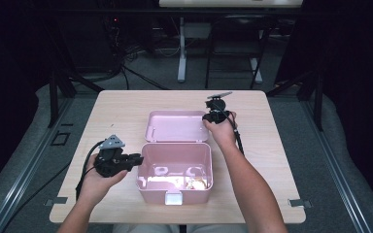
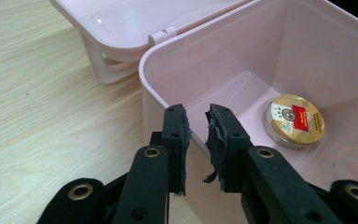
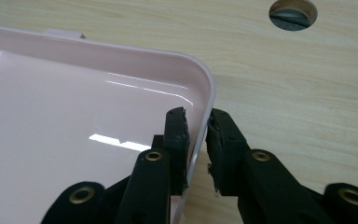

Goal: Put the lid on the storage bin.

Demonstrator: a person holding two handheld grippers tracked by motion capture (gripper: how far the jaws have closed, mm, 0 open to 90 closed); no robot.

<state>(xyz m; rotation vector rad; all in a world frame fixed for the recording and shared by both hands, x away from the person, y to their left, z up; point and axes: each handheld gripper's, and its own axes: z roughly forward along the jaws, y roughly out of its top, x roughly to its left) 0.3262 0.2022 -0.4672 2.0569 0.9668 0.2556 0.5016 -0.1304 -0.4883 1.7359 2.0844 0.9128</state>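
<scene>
A pink plastic box [image 1: 175,172] sat open near the front of the pale wooden surface [image 1: 116,109], its lid [image 1: 177,126] laid back flat behind it. The left hand-held gripper [image 2: 196,122] straddled the box's left wall, jaws a little apart, one outside and one inside, not pinching it. The right hand-held gripper [image 3: 197,125] bracketed the lid's rim at its right corner, jaws narrowly parted on either side. A round gold tin [image 2: 294,120] with a red label lay on the box's floor.
</scene>
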